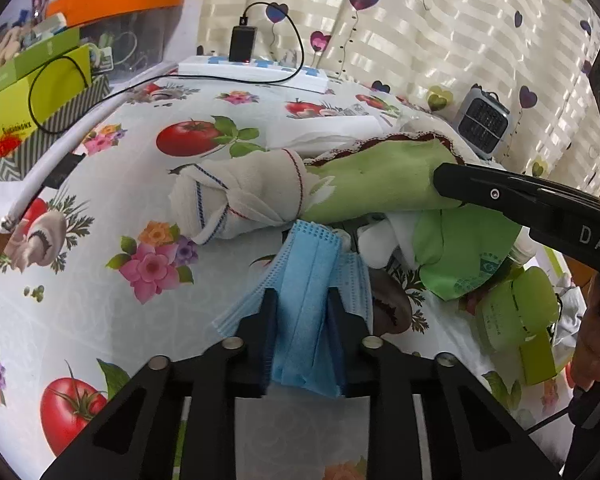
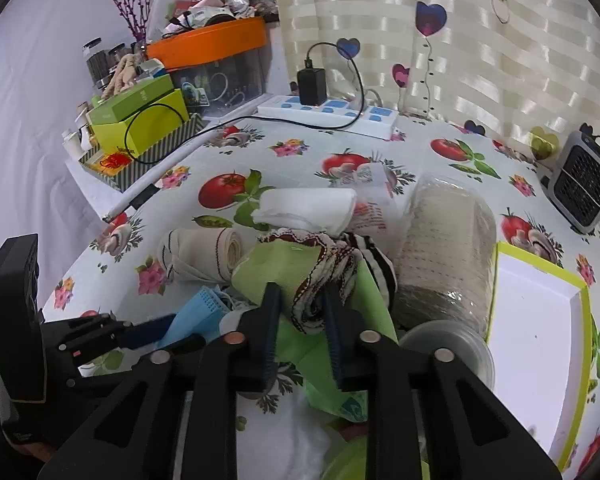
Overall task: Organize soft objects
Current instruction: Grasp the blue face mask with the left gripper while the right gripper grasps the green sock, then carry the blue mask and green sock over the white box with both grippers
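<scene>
**Both grippers clamped on soft things**

At mid-table, in the left wrist view, the left gripper (image 1: 300,300) pinches the blue mask (image 1: 304,280); lift it straight to free the straps.

From the right wrist, the right gripper (image 2: 300,300) clamps the green cloth (image 2: 276,268) at its trim; raise slowly, since neighbours overlap it.

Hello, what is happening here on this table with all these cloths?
A person is sorting a pile of soft things with a handheld gripper in each hand. The left gripper is closed on a blue face mask. The right gripper pinches the trimmed edge of a green cloth. A rolled white towel lies beside them on the patterned tablecloth. Nothing looks sorted away yet.
</scene>
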`<state>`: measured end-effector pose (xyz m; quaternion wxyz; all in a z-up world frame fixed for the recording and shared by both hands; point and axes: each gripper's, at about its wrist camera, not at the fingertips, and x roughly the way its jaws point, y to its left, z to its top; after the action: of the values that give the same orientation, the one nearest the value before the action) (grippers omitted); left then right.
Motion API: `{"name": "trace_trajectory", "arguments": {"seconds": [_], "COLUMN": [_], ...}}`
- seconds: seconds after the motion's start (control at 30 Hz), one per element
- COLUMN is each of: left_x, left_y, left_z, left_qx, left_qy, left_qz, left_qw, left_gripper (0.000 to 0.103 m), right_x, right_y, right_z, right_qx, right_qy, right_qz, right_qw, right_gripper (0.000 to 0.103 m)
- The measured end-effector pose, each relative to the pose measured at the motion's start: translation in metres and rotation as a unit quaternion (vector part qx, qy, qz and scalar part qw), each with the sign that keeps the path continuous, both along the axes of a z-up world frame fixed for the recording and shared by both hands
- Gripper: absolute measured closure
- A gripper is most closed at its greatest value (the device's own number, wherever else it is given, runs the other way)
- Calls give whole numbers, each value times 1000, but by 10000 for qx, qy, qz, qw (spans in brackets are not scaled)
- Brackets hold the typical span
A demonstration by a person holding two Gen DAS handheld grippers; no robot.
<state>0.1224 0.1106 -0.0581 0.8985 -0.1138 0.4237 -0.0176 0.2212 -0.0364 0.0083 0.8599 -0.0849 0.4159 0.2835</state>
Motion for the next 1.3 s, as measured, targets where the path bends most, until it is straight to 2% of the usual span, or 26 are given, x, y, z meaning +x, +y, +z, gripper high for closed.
{"name": "trace_trajectory", "arguments": {"seconds": [0.27, 0.57, 0.8, 1.3], "left_x": [-13, -40, -58, -85], "left_y": [4, -1, -12, -44], "left_z": [8, 32, 49, 81], "left_qx": [-112, -72, -34, 118], "left_qy": [-93, -277, -365, -669], "left_qz": [179, 315, 283, 95], "left_qw": [9997, 9991, 9989, 9976], "left_gripper": [90, 90, 90, 90], "right_x": [-11, -45, -71, -111], "right_y": [0, -26, -50, -79], "right_z": [5, 30, 47, 70], "right_qx": [208, 866, 1180, 1421], "right_qy": [-104, -304, -451, -741], "right_qz": [172, 267, 263, 332], "right_qw": [9996, 9954, 9916, 9865], "right_gripper": [91, 92, 92, 92]}}
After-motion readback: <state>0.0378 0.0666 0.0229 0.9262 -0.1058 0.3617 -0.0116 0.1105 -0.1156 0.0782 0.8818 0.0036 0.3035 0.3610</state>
